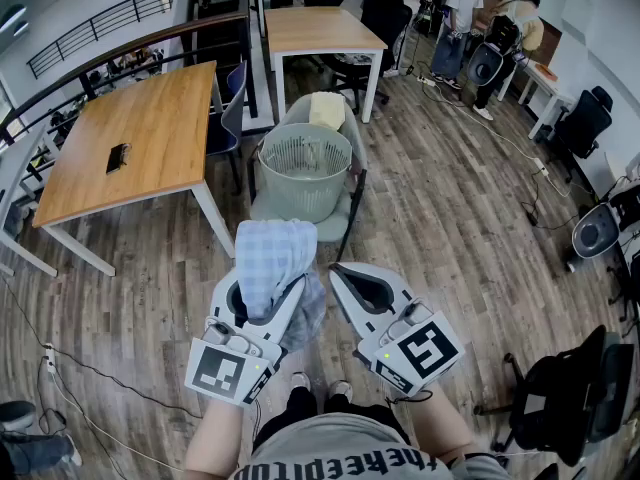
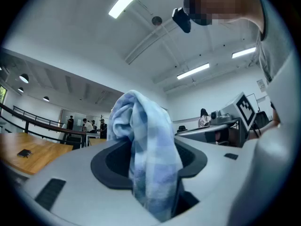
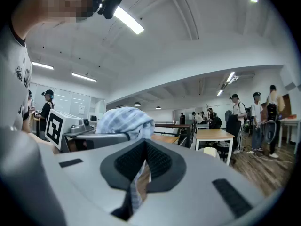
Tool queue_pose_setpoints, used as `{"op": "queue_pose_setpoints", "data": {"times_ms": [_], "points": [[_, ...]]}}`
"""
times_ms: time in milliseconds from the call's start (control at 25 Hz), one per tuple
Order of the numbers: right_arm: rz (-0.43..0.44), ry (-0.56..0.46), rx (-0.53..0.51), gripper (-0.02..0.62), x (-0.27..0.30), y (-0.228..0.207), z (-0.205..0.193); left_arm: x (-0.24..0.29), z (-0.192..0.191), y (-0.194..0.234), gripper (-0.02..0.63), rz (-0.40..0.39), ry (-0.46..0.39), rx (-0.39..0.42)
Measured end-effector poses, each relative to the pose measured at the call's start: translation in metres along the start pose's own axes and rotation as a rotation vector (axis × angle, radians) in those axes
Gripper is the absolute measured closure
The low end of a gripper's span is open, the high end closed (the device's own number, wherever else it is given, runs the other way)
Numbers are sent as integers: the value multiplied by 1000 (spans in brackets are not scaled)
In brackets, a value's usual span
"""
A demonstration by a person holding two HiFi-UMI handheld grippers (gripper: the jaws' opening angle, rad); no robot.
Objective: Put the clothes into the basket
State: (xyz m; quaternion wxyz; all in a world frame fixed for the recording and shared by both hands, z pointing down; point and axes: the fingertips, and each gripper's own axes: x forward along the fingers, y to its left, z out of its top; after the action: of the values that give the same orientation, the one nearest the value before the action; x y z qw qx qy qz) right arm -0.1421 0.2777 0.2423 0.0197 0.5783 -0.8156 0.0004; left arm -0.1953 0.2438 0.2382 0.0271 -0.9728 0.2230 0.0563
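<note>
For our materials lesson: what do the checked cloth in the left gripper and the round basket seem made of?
Checked cloth: soft woven fabric, perhaps cotton; matte, it drapes and folds. Basket: probably moulded plastic, pale green, matte, with thin slotted walls.

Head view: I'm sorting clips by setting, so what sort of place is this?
Probably an open-plan office or lab: wooden work tables, black office chairs, a railing along one side, and people standing at the back.
</note>
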Motion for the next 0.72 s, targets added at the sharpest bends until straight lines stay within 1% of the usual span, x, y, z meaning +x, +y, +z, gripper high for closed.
{"op": "queue_pose_setpoints", "data": {"times_ms": [480, 720], "points": [[-12, 6, -3, 586, 20, 3, -1, 2, -3, 19, 377, -12, 3, -5], [-30, 15, -5, 586, 38, 6, -3, 3, -6, 37, 378, -34, 4, -6]]}}
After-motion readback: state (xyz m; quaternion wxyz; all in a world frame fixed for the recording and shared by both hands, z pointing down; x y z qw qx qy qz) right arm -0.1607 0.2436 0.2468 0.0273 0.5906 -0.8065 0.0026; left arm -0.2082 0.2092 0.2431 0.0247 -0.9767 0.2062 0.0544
